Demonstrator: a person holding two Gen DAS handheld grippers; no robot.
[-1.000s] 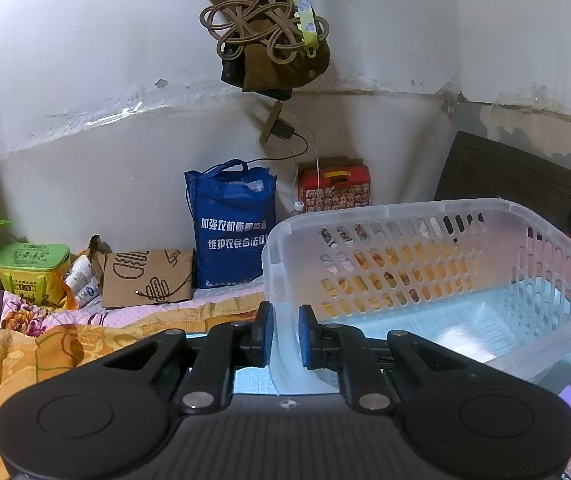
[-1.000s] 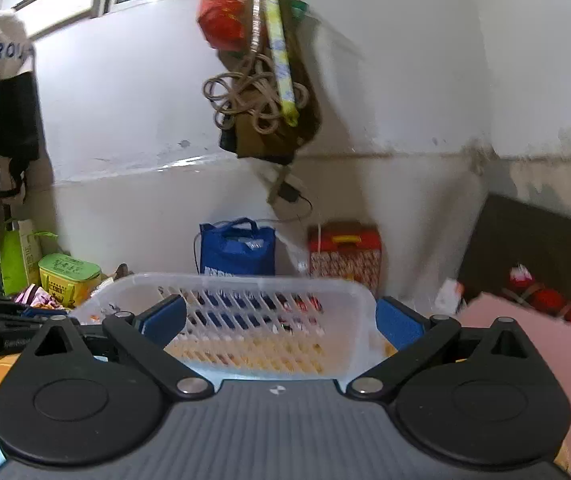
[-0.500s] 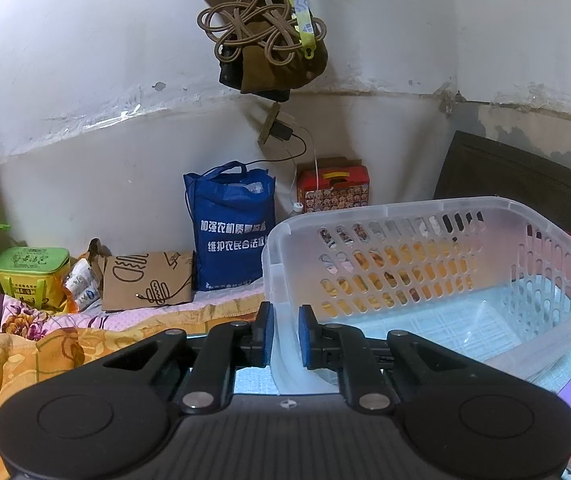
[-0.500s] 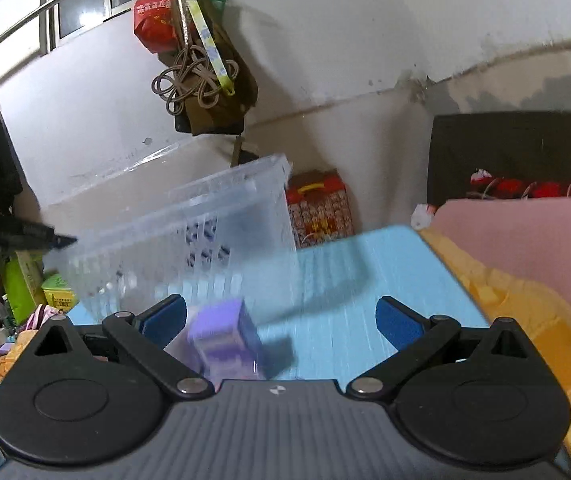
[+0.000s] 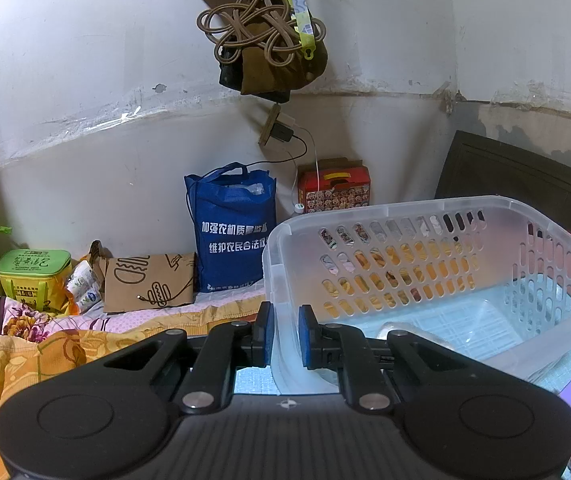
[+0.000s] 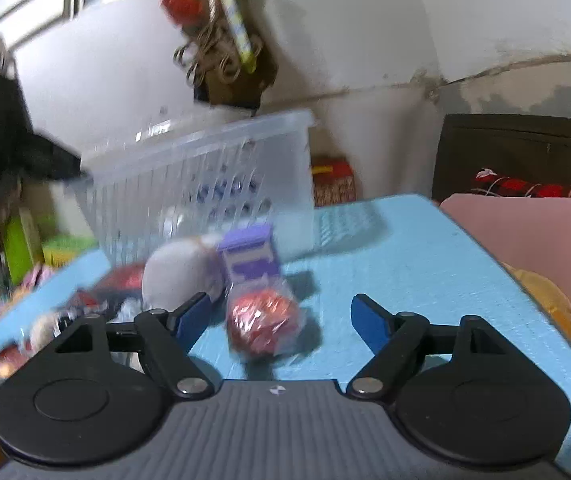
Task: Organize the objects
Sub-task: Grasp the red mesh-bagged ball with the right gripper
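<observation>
My left gripper (image 5: 284, 334) is shut on the near wall of a clear plastic basket (image 5: 465, 216), which is tilted and held up off the blue mat. The basket also shows in the right wrist view (image 6: 205, 168), raised at the back left. My right gripper (image 6: 281, 320) is open and empty, low over the blue mat (image 6: 405, 264). A red foil-wrapped ball (image 6: 263, 316) lies between its fingers. Behind it stand a purple and white carton (image 6: 247, 256) and a white rounded object (image 6: 177, 276). The right view is blurred.
More wrapped items (image 6: 85, 304) lie on the mat at the left. A pink board (image 6: 525, 232) and a dark headboard (image 6: 517, 152) stand to the right. A blue bag (image 5: 231, 236), a red box (image 5: 335, 192) and a green tin (image 5: 33, 276) sit by the wall.
My right gripper has dropped down towards the mat, and the red ball now lies between its open fingers. The left gripper keeps holding the basket with little movement.
</observation>
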